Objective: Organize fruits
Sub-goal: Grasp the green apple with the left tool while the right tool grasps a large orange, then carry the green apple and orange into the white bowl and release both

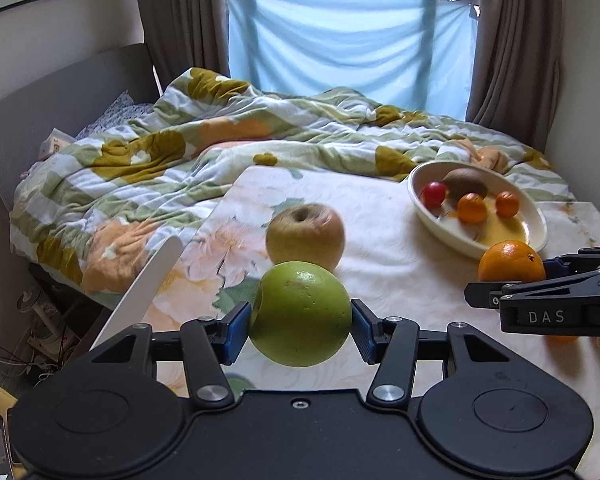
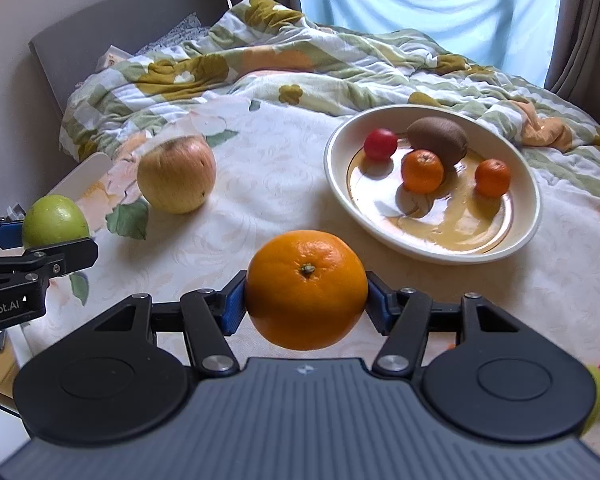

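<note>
Left gripper [image 1: 300, 316] clenched green apple [image 1: 300, 312] by its sides, raised off table [image 2: 284, 184], short of plate [image 2: 530, 232]. Right gripper [image 2: 306, 300] gripped orange [image 2: 306, 288] likewise, just before plate rim, likely next in. Plate already held kiwi [image 2: 438, 140], two tangerines, red fruit. Yellow apple [image 2: 176, 180] waited left of plate.

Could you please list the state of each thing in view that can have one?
Left gripper: jaws shut on the green apple, held off the table.
Right gripper: jaws shut on the orange, lifted.
Yellow-red apple: resting loose on the table.
Bowl: upright, holding four small fruits.
</note>
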Motion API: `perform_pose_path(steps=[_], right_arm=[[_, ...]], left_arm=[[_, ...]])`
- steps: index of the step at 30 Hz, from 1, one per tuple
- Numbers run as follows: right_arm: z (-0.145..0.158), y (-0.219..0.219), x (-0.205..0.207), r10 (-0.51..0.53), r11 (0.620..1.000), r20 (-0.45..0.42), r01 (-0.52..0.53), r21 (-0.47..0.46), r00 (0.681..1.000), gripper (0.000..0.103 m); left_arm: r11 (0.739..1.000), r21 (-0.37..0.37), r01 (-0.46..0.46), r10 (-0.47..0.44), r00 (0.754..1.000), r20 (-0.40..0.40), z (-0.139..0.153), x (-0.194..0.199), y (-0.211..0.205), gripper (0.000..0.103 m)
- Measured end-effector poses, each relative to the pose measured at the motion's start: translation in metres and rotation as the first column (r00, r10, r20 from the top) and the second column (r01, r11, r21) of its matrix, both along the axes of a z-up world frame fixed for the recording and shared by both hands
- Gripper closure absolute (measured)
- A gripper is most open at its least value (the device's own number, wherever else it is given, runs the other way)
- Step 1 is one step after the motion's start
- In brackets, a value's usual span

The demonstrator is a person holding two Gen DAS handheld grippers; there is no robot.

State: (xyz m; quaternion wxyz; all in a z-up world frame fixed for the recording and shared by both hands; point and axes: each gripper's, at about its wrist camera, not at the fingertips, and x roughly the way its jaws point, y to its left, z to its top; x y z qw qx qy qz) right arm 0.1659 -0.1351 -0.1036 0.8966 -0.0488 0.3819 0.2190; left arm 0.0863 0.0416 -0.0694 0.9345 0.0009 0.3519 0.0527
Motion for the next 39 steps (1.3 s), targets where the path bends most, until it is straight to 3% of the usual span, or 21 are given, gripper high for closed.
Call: perform_pose_path(steps=[12,22,32,39], right_arm=[[0.043,-0.041,-0.011,-0.047,0.998,0.041,0.046,0.033,0.998,0.028],[0.075,-0.086,-0.007,-0.114,0.993,0.082,0.111,0.041,0.99,0.028],[0.091,-0.123,0.018,-0.207,0.978,0.098,0.205,0.035,0.973,0.028],[0.084,-0.134,0.046,-0.258,0.966,0.075,0.256,0.032,0.963,0.028]], left_arm=[[0.997,-0.007,0.079,-0.079,0.996,0.051,0.037,0.003,-0.04,0.046],[0.982,-0.014,0.189,-0.187,0.978,0.089,0.055,0.029,-0.082,0.046],[0.956,-0.044,0.292,-0.288,0.955,0.069,0.048,0.085,-0.113,0.046],[0.945,-0.046,0.323,-0.323,0.946,0.019,0.026,0.129,-0.12,0.046]])
